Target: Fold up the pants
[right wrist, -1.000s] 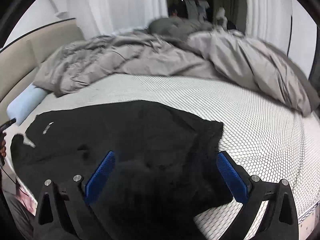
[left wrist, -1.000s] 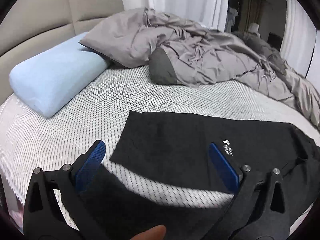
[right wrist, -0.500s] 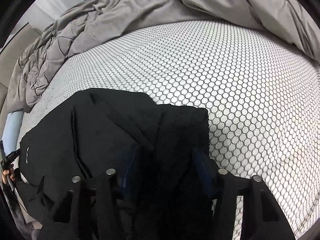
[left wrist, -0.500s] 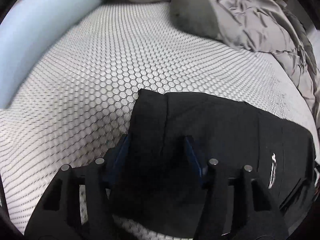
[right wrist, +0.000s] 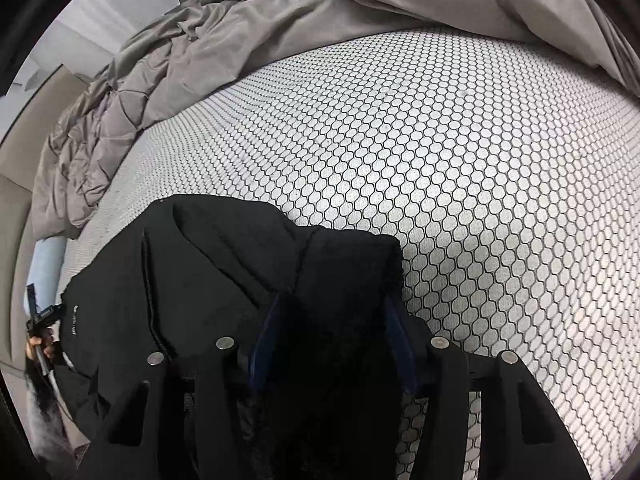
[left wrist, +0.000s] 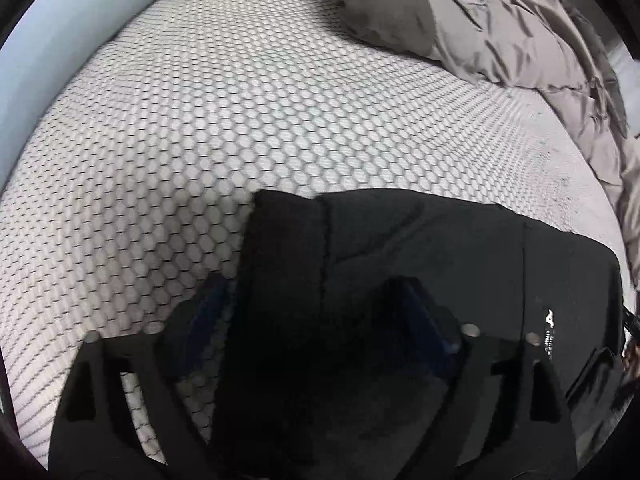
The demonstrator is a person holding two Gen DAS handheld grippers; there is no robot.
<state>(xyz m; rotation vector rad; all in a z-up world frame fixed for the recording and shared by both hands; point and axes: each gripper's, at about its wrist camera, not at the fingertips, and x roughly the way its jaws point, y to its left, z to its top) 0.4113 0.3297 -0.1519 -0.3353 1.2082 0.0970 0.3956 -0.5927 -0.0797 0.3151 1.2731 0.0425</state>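
Black pants (left wrist: 420,240) lie flat on the bed, with a small white logo (left wrist: 550,316) at the right. My left gripper (left wrist: 308,288) points down over their left end. Its jaws are opening: one pad (left wrist: 208,304) is over bare mattress, the other over the cloth, and the pants' edge lies loose between them. In the right wrist view the pants (right wrist: 200,280) end in a bunched hem. My right gripper (right wrist: 335,304) is shut on that hem, with black fabric filling the gap between its blue pads (right wrist: 264,340).
The white honeycomb-patterned mattress (left wrist: 240,120) (right wrist: 480,160) spreads beyond the pants. A crumpled grey duvet (left wrist: 520,40) (right wrist: 240,40) and a dark grey pillow (left wrist: 380,12) lie at the far side. A light blue pillow (left wrist: 48,60) sits at the left. A hand (right wrist: 38,346) shows at the pants' other end.
Both grippers dropped and tilted down onto the pants' ends. Both narrowed from wide open over the cloth. The left has since widened again, while the right keeps its narrowed width on the hem.
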